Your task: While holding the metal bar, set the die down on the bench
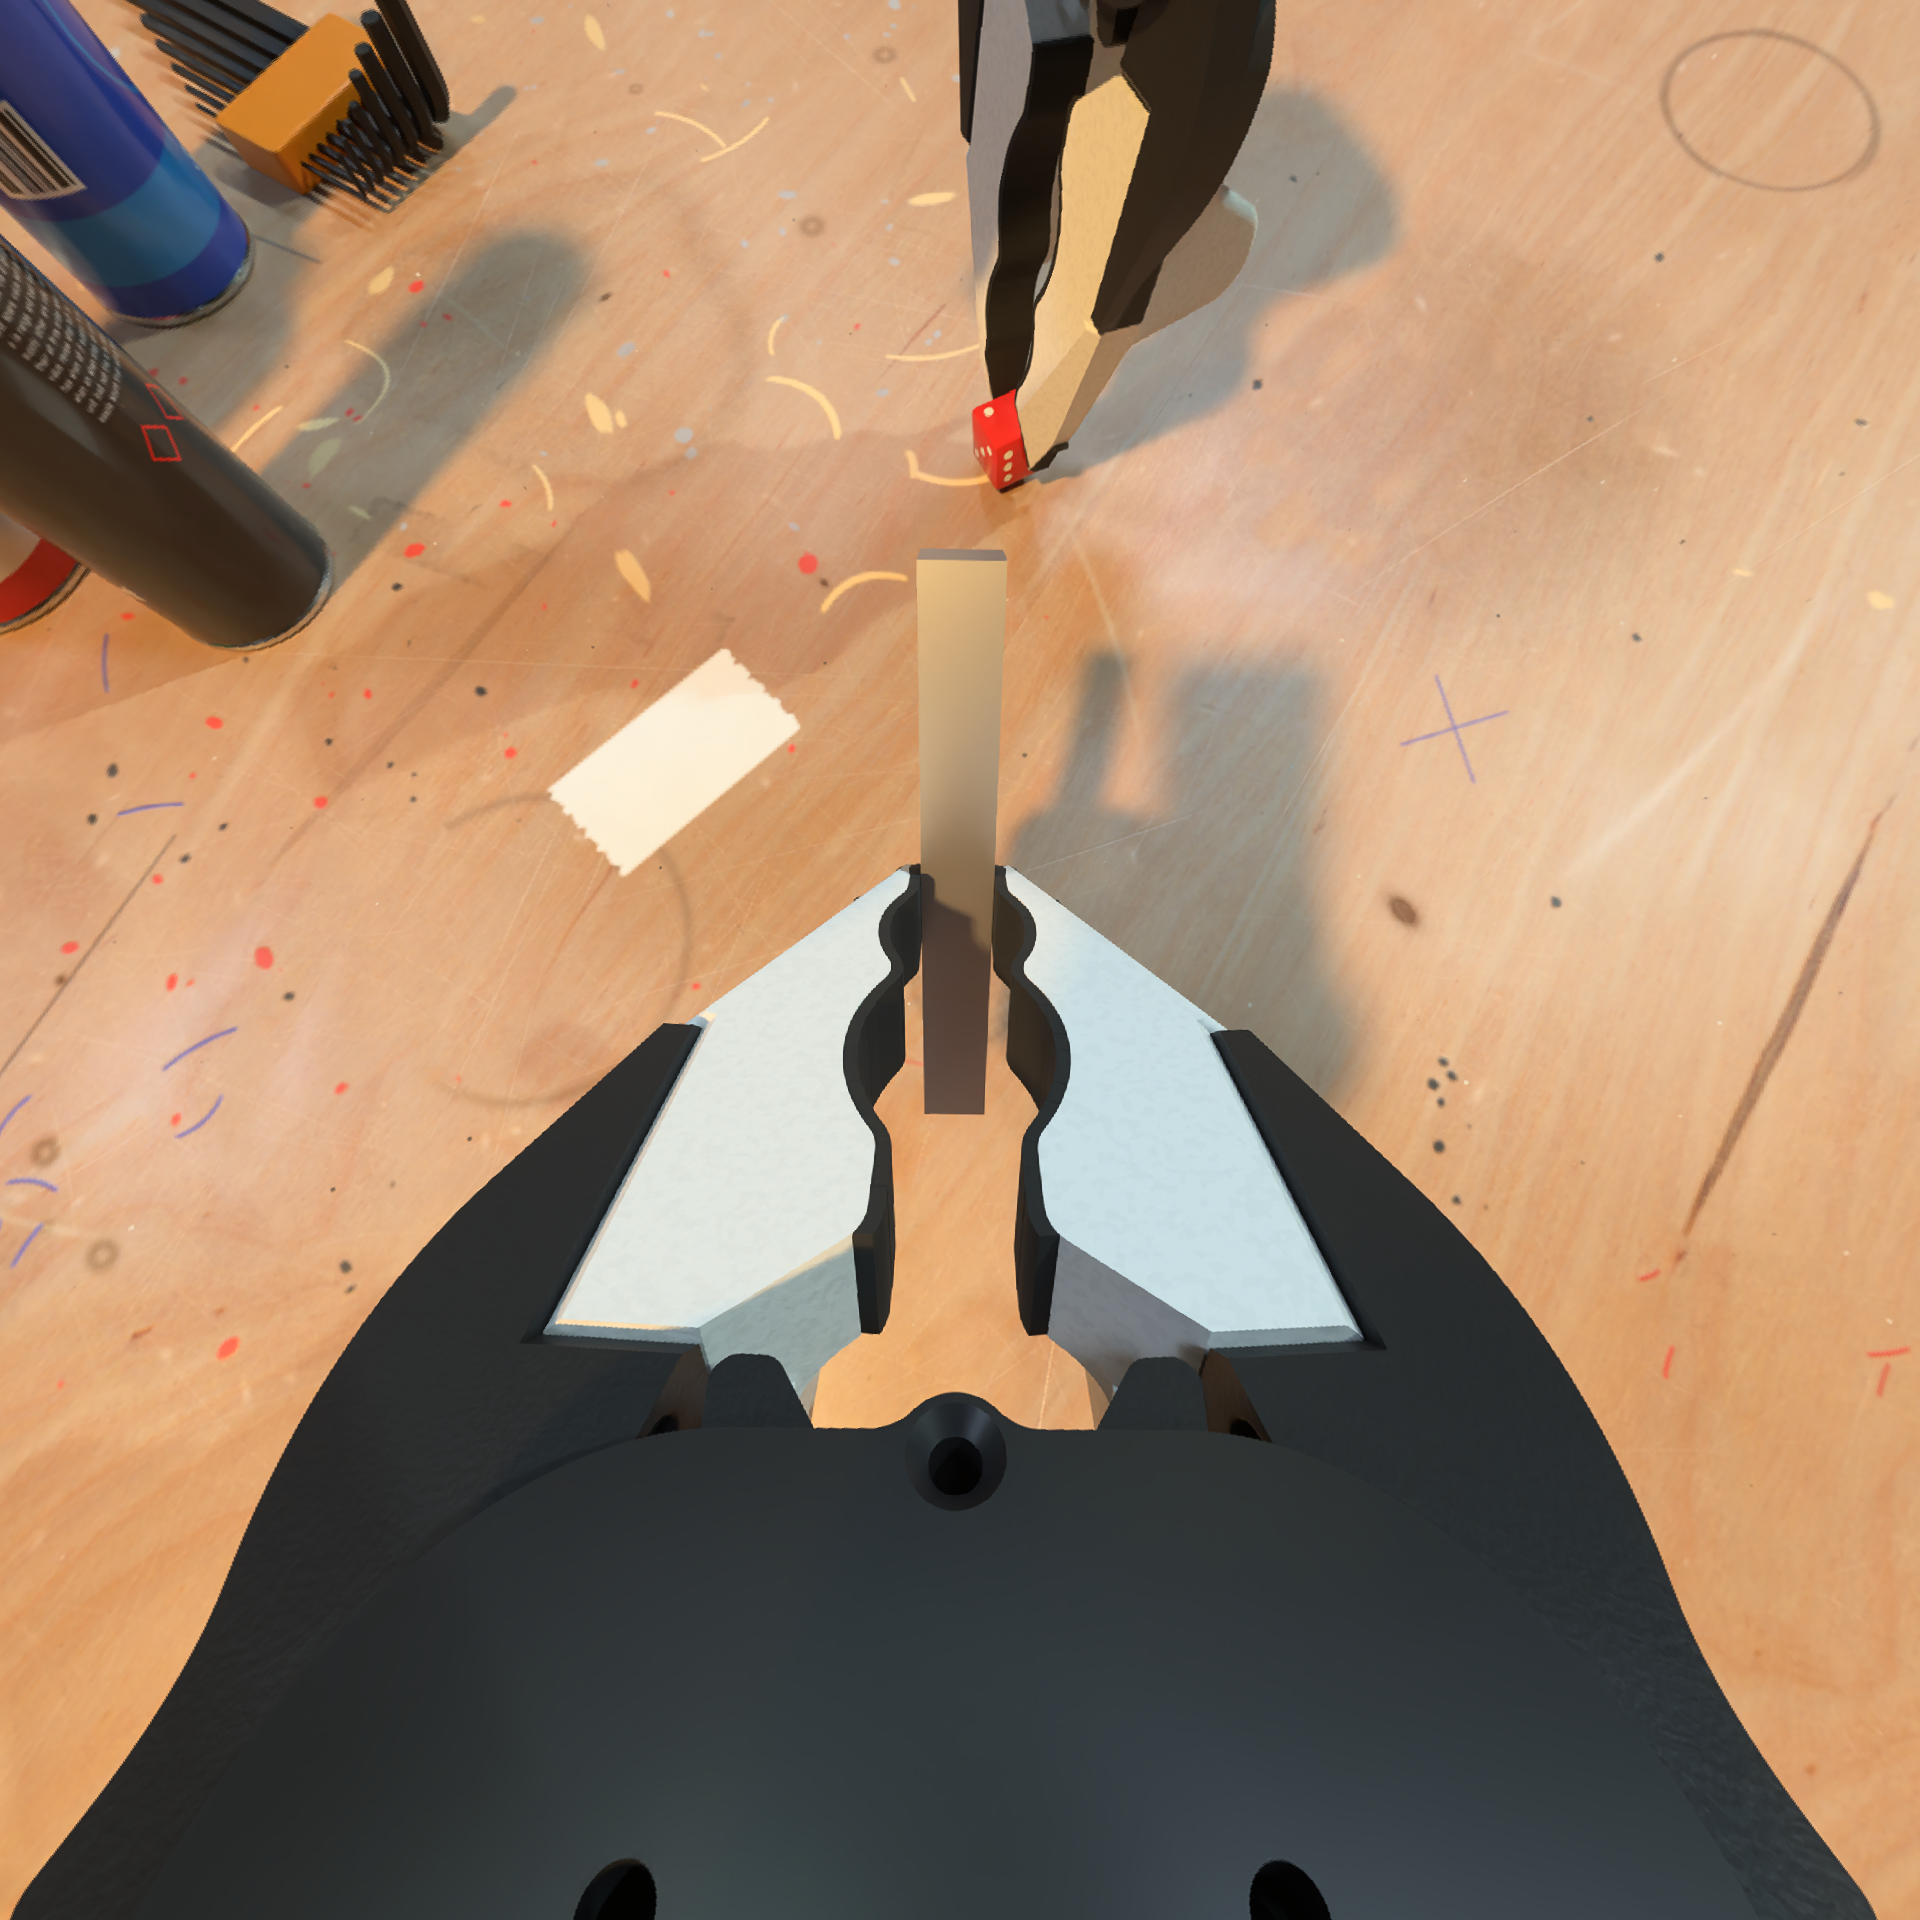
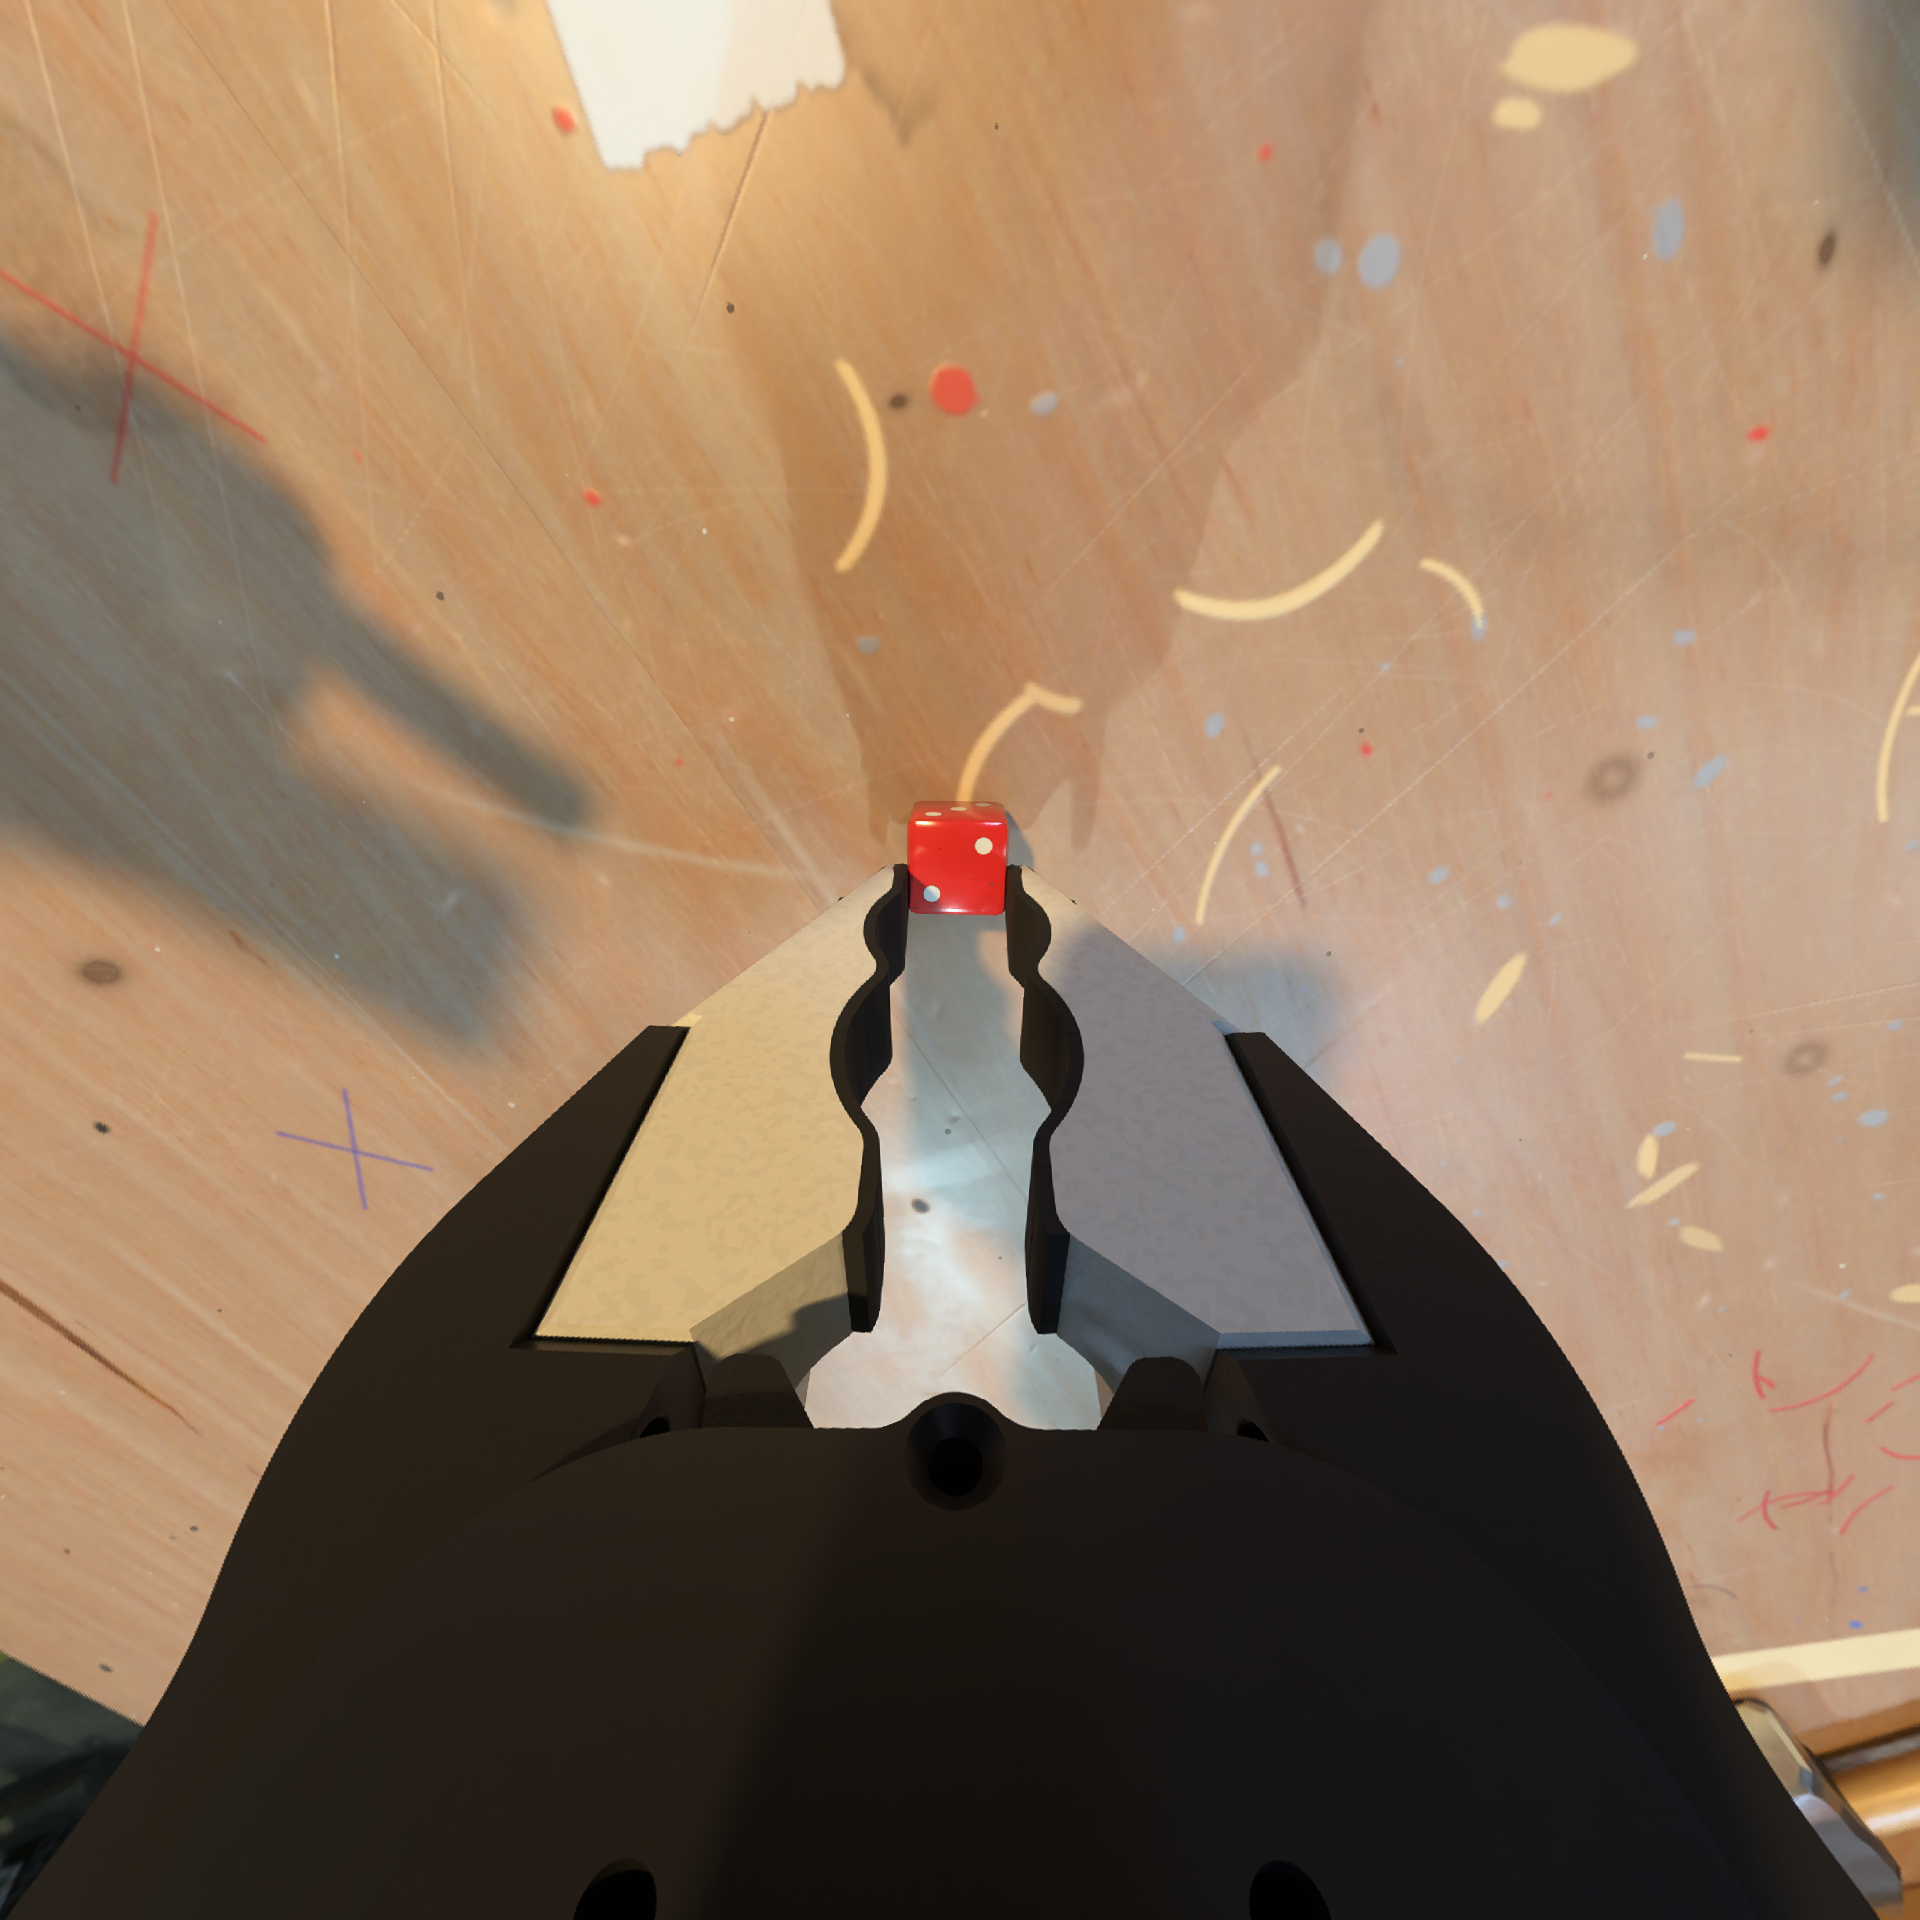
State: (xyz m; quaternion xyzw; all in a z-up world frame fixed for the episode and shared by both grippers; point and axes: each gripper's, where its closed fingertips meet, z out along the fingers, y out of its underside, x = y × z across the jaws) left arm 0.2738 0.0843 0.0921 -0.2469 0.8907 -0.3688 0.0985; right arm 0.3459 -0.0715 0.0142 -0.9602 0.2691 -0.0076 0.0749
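My left gripper point(image 1: 957, 883) is shut on a flat metal bar point(image 1: 961, 727) that sticks forward past its fingertips, above the wooden bench point(image 1: 1455, 935). My right gripper point(image 2: 956, 881) is shut on a small red die point(image 2: 957, 857) with white pips, held at the very fingertips. In the left wrist view the right gripper point(image 1: 1023, 457) comes down from the top with the die point(image 1: 998, 441) at its tips, down at the bench surface just beyond the bar's far end. I cannot tell if the die touches the wood.
A blue can point(image 1: 114, 177), a black can point(image 1: 135, 478) and an orange block with black pins point(image 1: 322, 104) stand at the far left. A white torn paper scrap point(image 1: 675, 758) lies left of the bar. The bench is paint-speckled and scratched.
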